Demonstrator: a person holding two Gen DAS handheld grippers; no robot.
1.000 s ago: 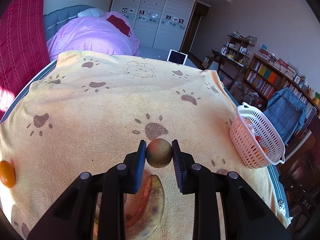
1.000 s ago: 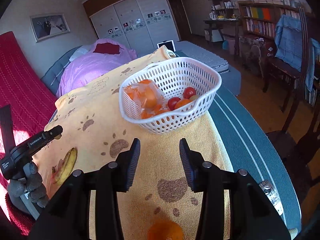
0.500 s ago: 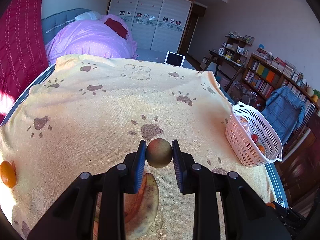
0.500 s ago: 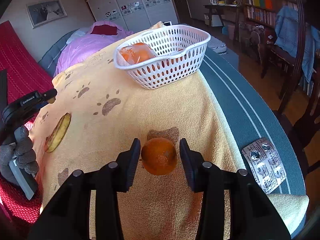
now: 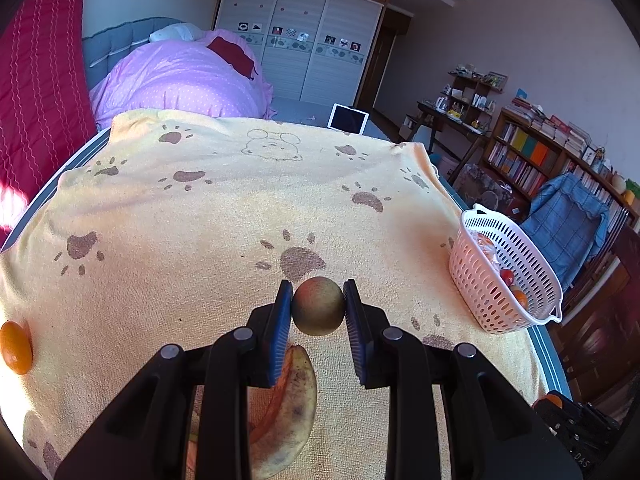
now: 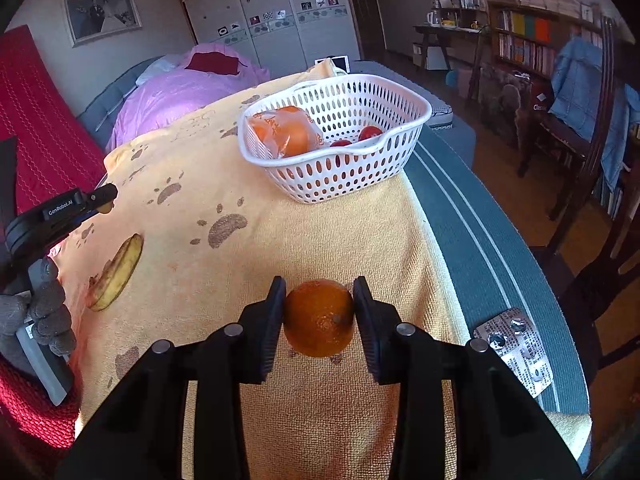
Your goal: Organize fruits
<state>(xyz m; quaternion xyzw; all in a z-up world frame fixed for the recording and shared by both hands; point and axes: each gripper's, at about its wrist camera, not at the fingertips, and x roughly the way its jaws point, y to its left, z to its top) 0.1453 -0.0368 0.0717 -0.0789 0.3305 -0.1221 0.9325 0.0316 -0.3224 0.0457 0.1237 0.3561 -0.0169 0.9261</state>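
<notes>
1. Your left gripper (image 5: 318, 306) is clamped on a small round greenish-brown fruit (image 5: 318, 306), both blue pads flat against its sides, the fruit held above the yellow paw-print towel (image 5: 224, 216).
2. Under that gripper a spotted banana (image 5: 288, 408) lies on the towel, partly hidden by the left finger.
3. Your right gripper (image 6: 319, 312) has an orange (image 6: 319, 322) between its fingers. The jaws are closing, and both pads look to be touching the fruit's sides. Can't tell whether it's off the towel or resting on it.
4. The white basket (image 6: 340, 176) sits at the towel's far right edge, well beyond the orange. Inside: a bagged orange (image 6: 286, 132) and small red tomatoes (image 6: 370, 134).
5. In the left wrist view the same basket sits far right, well apart from the held fruit.
6. Another loose orange (image 5: 15, 346) lies at the towel's far left edge in the left view, well apart from everything else.
7. A foil blister pack (image 6: 516, 346) lies on the striped cover just right of the towel, near your right gripper.
8. A grey-gloved hand (image 6: 38, 312) holding the left gripper shows at the left edge of the right view.
</notes>
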